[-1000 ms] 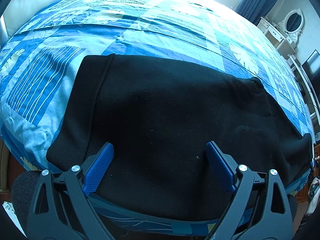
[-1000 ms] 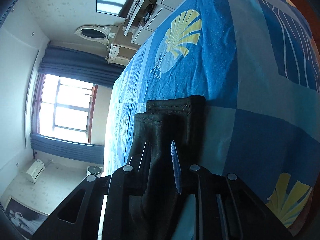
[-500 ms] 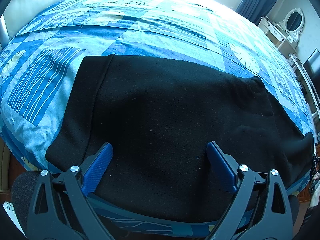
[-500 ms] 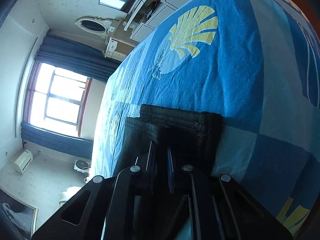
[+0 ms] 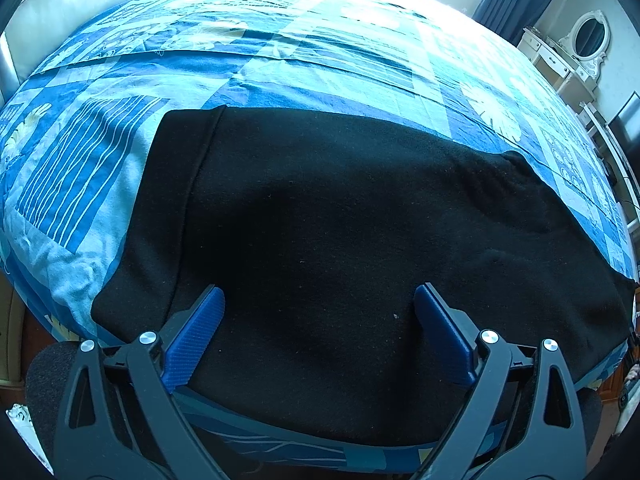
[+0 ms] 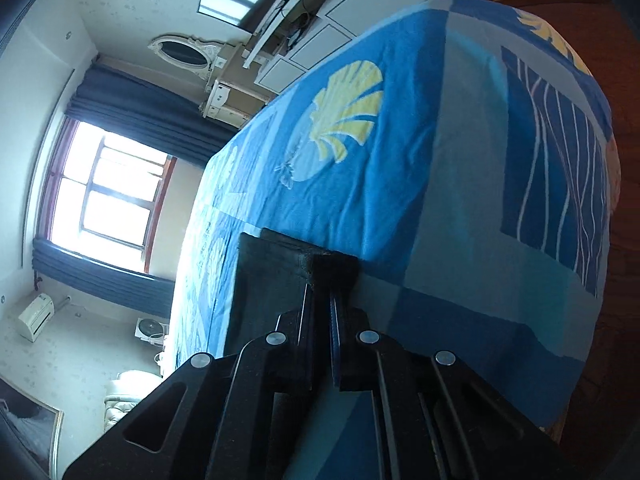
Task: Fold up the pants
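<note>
The black pants lie spread flat across the near side of the bed, on the blue patterned bedspread, waistband end toward the left and the legs running off to the right. At that far end the two leg cuffs sit stacked at the bedspread's edge, and that is where things have changed: a second ago the right hand-held gripper stood with a gap around the fabric, and its jaws have just been closing. Now they are pinched tight on the cuff ends, cloth caught between the pads, and the cuff looks slightly bunched and raised off the bed where it is held.

The left hand-held gripper hangs over the middle of the pants, jaws wide apart, nothing between them, where it was a second ago.

To my eye, the grip is now made, so the leg ends can be carried over toward the waistband for the first fold.
</note>
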A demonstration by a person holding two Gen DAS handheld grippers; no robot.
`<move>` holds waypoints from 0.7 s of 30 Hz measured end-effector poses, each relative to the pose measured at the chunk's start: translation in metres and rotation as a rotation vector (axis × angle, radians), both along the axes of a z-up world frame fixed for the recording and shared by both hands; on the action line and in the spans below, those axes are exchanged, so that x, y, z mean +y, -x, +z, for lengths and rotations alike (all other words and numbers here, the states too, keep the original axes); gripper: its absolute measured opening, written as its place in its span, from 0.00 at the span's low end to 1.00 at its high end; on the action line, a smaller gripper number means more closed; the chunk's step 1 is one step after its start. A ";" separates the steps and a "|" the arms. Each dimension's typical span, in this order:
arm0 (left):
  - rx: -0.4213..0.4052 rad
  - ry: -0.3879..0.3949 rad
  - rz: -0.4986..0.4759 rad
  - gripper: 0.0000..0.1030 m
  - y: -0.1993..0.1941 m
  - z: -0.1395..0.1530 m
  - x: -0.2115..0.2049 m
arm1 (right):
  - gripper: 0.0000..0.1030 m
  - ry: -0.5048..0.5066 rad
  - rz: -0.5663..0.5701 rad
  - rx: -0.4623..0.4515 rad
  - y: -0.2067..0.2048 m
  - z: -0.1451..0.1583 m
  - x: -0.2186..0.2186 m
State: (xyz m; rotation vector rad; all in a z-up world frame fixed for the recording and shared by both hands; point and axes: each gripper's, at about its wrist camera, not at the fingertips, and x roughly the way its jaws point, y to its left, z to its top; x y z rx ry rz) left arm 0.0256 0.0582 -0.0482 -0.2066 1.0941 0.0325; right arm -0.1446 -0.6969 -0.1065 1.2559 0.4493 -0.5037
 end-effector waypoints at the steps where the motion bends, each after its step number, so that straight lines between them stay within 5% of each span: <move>1: 0.001 0.000 0.000 0.93 0.000 0.000 0.000 | 0.05 0.011 0.001 -0.008 0.002 -0.002 0.003; 7: -0.001 -0.002 0.000 0.94 -0.001 -0.001 -0.001 | 0.14 0.044 0.045 0.049 0.009 0.019 0.000; 11: -0.012 -0.011 -0.002 0.96 0.000 -0.002 -0.003 | 0.26 0.203 0.047 0.159 0.010 0.053 -0.006; 18: -0.015 -0.018 0.011 0.96 0.001 -0.002 -0.004 | 0.48 0.291 0.290 0.168 -0.085 0.077 -0.012; 21: -0.010 -0.029 0.019 0.96 0.000 -0.002 -0.005 | 0.52 0.342 0.389 0.285 -0.134 0.069 -0.010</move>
